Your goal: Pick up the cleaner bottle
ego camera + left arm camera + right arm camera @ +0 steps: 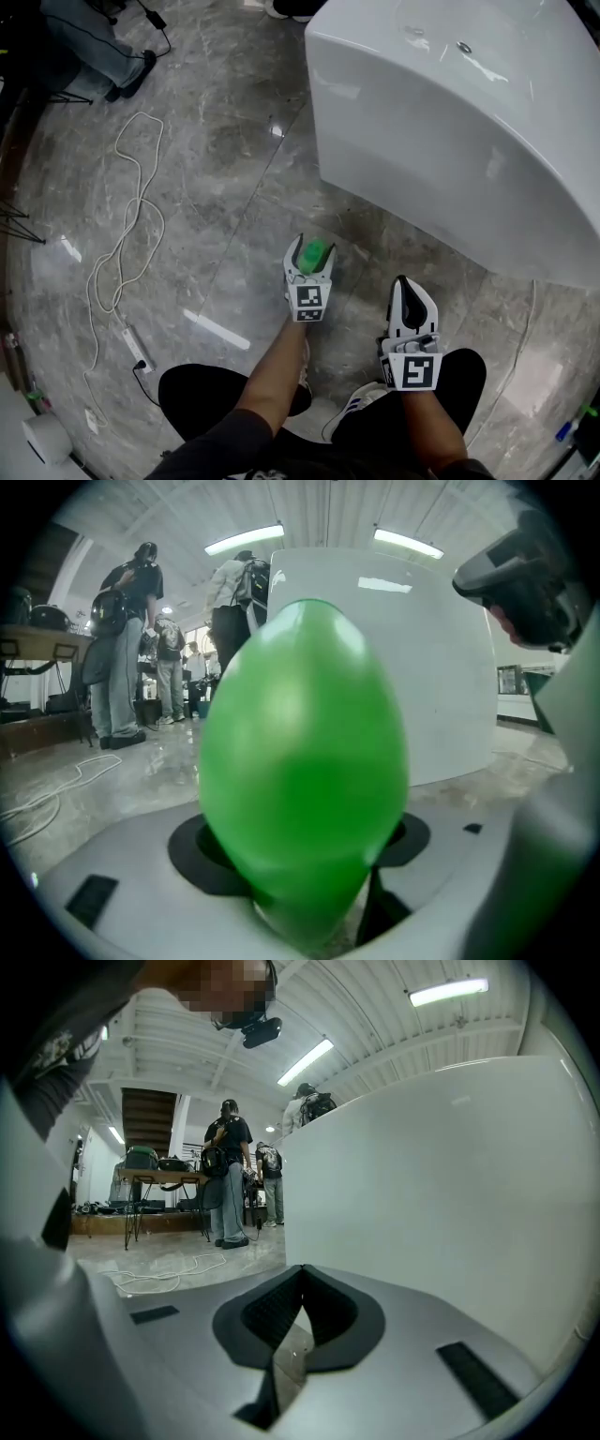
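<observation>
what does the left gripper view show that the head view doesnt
Only the left gripper view: people standing in the background under ceiling light strips.

Only the head view: the power strip on the floor, the wearer's sneaker, and the marker cube on the gripper.

Both: the green cleaner bottle clamped in the left gripper, the white tub beside it, and the grey marble floor.

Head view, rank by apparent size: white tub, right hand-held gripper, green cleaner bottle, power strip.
1. white tub
2. right hand-held gripper
3. green cleaner bottle and power strip: too close to rank; bottle is nearer.
</observation>
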The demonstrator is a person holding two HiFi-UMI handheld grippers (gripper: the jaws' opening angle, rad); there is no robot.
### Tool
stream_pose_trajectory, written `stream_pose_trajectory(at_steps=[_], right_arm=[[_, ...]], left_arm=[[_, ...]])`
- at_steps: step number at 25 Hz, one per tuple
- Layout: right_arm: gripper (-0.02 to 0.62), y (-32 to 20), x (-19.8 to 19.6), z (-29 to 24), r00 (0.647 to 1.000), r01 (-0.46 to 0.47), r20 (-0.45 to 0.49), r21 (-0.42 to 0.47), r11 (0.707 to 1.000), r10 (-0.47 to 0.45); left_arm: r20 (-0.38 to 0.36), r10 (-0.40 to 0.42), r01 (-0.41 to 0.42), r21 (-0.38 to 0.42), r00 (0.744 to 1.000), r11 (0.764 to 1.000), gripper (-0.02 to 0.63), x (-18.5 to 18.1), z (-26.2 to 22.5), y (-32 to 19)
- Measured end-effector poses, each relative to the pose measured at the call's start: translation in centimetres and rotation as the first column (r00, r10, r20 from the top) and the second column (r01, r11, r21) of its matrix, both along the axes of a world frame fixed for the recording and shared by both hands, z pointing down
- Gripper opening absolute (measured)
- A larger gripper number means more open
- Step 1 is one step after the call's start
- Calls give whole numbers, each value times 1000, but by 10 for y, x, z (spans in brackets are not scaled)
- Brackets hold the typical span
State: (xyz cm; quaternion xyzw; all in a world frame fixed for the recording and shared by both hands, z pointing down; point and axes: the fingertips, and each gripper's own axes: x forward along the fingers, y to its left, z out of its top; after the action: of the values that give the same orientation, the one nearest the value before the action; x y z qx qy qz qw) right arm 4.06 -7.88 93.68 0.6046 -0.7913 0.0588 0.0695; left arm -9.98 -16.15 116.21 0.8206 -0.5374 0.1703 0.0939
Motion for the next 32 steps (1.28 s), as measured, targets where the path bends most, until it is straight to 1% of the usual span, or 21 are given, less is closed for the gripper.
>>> stream_pose_trajectory(at_steps=[1,2,4,8,11,13,16,20,22,24,27,30,32], right_arm=[[15,1,-1,2,1000,2,-3,-4,1000,-2],[15,2,-1,3,1000,3,-4,-7,1000,-3],[15,3,1,6,1000,2,-1,-11,1000,-2],[15,1,3,8,1000,-3,1,-10,1000,3],[15,0,4,6,1000,-3,-7,-5,1000,3],[15,-2,5,0,1000,-17,2,-2,1000,17],[15,-4,6,-17,999,-47,17,5,999,47],[15,-10,11,-66,997,-76,11,20,997,75],[15,-15,16,-103,996,-86,3,34,996,86],[15,-20,27,-145,993,-122,7,44,992,122],[15,-22,41,-216,987,-161,12,57,985,161],[15,-17,47,-292,985,-172,15,53,984,171],[15,-12,50,-344,984,-177,10,41,983,176]], left_arm=[[2,4,-4,6,1000,1000,314,0,0,0],[6,7,-7,10,1000,1000,257,0,0,0],[12,9,-10,14,1000,1000,191,2,0,1],[11,-4,4,0,1000,1000,184,5,1,1],[-11,-22,22,2,1000,1000,183,6,-11,-3],[-28,-26,27,16,999,1000,183,8,-30,-9],[-50,-24,26,41,998,999,181,11,-71,-16],[-85,-12,18,66,996,998,181,18,-143,-23],[-94,-14,21,81,996,996,179,19,-187,-23],[-102,-9,19,97,995,995,179,20,-236,-23],[-121,1,14,124,993,992,179,23,-322,-23],[-131,-1,19,140,991,990,179,21,-418,-20],[-128,10,8,134,992,991,179,22,-480,-17]])
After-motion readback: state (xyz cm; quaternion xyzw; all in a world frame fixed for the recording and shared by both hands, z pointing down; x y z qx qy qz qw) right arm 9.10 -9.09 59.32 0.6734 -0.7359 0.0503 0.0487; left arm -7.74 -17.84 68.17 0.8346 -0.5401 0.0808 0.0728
